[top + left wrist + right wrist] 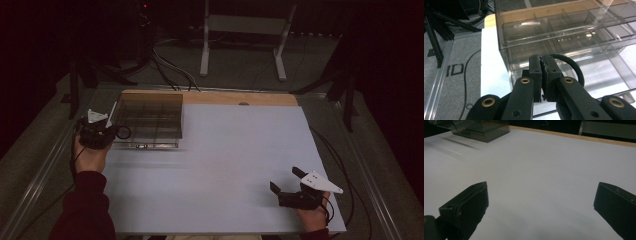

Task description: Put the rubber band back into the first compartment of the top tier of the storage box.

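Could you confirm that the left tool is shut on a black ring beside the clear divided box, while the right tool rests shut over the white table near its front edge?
Not quite: the right tool is open, its jaws standing wide apart in the right gripper view. The rest holds: the left tool is shut on the black ring beside the clear box.

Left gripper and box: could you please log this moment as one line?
left gripper: shut on black ring | at clear box, near-left corner | right gripper: open, over white table
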The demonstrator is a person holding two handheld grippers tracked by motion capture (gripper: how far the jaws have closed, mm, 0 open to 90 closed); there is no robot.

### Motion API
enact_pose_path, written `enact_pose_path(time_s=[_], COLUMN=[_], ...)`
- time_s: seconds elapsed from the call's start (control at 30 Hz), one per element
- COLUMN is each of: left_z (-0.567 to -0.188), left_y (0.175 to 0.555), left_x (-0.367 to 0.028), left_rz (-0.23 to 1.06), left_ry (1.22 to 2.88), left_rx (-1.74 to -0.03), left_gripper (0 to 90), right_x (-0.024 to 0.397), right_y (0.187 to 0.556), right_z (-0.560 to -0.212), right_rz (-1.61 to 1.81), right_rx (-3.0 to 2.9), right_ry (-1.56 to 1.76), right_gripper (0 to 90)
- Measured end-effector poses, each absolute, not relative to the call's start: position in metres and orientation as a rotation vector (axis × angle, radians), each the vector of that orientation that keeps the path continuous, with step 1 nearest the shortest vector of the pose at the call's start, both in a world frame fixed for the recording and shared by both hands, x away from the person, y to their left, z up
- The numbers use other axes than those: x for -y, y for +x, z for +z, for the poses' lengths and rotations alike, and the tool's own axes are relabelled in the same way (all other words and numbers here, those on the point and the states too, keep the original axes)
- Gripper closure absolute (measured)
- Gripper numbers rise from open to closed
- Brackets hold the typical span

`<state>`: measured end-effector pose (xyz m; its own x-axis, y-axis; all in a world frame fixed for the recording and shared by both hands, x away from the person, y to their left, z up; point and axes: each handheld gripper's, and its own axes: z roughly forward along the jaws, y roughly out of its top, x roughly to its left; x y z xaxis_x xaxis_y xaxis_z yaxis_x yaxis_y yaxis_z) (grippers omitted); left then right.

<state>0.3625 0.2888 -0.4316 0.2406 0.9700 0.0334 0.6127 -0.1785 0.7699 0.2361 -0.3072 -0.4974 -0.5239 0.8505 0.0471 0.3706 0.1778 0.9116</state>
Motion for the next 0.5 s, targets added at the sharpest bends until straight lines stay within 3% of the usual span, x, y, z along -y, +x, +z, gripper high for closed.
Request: enact_pose_path(time_s=[0.5], left_z=[-0.4413], left_y=[0.3668], left_x=[-0.2899], left_rz=[0.712], left_ry=[1.895], left_rx=[-1.483], left_gripper=[87.7], right_x=[0.3059], right_y=[0.2362], right_z=[-0.4978], right_rz=[1.319], right_rx=[-1.985], right_ry=[1.142], right_gripper=[0.0])
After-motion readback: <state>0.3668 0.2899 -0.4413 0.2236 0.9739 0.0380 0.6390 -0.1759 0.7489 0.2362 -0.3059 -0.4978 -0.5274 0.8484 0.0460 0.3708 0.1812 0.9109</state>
